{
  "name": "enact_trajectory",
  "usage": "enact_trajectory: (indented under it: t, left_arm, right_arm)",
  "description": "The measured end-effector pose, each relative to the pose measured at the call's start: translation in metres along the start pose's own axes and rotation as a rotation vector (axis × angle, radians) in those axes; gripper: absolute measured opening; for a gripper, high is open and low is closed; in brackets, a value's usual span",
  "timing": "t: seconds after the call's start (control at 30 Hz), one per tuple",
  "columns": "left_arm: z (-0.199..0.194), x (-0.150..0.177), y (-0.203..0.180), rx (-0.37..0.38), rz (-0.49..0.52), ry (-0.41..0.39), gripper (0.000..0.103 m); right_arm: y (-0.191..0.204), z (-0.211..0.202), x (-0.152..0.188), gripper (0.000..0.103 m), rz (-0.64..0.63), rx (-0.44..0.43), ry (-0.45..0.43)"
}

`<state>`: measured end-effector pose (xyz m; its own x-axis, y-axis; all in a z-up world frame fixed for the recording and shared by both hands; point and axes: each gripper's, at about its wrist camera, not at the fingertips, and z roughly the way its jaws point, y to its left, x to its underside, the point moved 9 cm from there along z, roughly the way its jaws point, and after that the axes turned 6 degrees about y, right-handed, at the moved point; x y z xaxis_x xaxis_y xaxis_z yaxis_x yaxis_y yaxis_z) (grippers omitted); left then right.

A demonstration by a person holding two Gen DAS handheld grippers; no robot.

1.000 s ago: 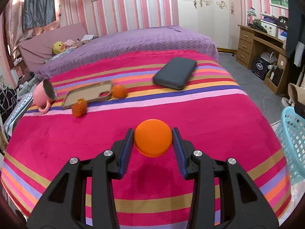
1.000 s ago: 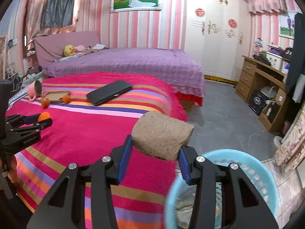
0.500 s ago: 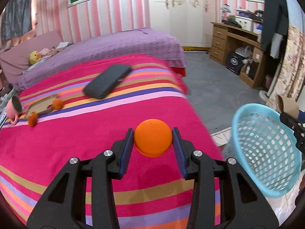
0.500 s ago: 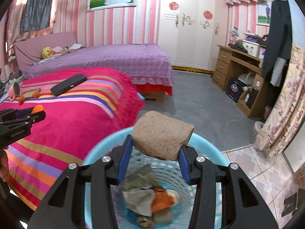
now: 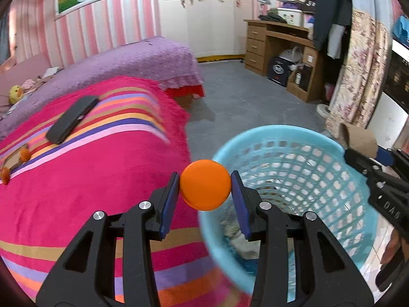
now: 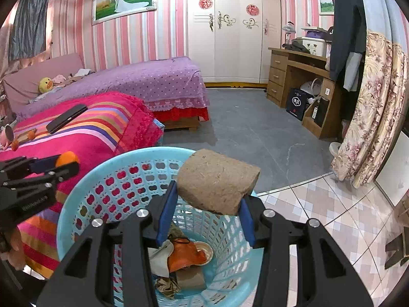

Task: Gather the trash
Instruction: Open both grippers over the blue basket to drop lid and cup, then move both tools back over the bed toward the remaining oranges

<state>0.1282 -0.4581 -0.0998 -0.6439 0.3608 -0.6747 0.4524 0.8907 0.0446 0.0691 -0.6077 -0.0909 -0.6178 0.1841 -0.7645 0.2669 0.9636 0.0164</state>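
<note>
With scraps already lying in the blue basket point(image 6: 76, 220), the right gripper point(image 6: 208, 211) clamps a brown cardboard roll point(image 6: 217, 181) above its opening and the left gripper point(image 5: 204, 204) grips an orange ball point(image 5: 205, 188) at its rim, neither dropped yet.

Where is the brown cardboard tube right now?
The right gripper holds the brown cardboard tube over the blue basket beside the bed.

**A lived-in bedroom at home**

Pink-striped walls point(image 6: 122, 43) surround two beds: one under a purple dotted cover point(image 6: 143, 81), one under a striped red blanket point(image 6: 84, 138). A white wardrobe point(image 6: 230, 38), wooden desk point(image 6: 294, 76) and floral curtain point(image 6: 370, 107) complete it.
</note>
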Motion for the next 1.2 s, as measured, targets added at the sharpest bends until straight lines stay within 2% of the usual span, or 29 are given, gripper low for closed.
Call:
enact_trajectory:
  t: [0.2, 0.23, 0.27, 0.33, 0.47, 0.77, 0.87, 0.93, 1.1, 1.2]
  left_arm:
    - [0.009, -0.004, -0.031, 0.061, 0.053, 0.031, 0.04]
    - [0.009, -0.005, -0.031, 0.059, 0.055, 0.029, 0.045]
    - [0.009, -0.006, -0.031, 0.056, 0.058, 0.025, 0.058]
    - [0.005, -0.008, -0.029, 0.056, 0.063, 0.001, 0.069]
    - [-0.002, -0.012, -0.01, 0.02, 0.057, -0.031, 0.086]
    - [-0.009, -0.012, 0.037, -0.004, -0.025, -0.033, 0.092]
    - [-0.013, -0.012, 0.048, -0.015, -0.032, -0.04, 0.093]
    - [-0.016, -0.012, 0.055, -0.025, -0.035, -0.048, 0.093]
    - [-0.025, -0.011, 0.071, -0.034, -0.042, -0.059, 0.093]
    - [-0.029, -0.009, 0.081, -0.044, -0.045, -0.064, 0.095]
  right_arm:
    - [-0.005, 0.0, 0.003, 0.045, 0.011, 0.005, 0.0]
    - [-0.007, 0.0, 0.004, 0.045, 0.015, 0.004, 0.0]
    - [-0.009, 0.0, 0.005, 0.045, 0.019, 0.003, 0.0]
    - [-0.012, -0.001, 0.007, 0.045, 0.025, 0.004, 0.001]
    - [-0.015, 0.0, 0.009, 0.045, 0.032, 0.009, 0.003]
    - [-0.001, 0.005, 0.008, 0.047, 0.003, 0.005, 0.015]
    - [0.003, 0.008, 0.008, 0.068, 0.004, 0.009, 0.027]
    - [0.005, 0.008, 0.007, 0.069, 0.004, 0.018, 0.029]
    - [0.01, 0.002, -0.001, 0.09, 0.03, 0.044, 0.008]
    - [0.012, 0.004, -0.004, 0.095, 0.03, 0.098, 0.014]
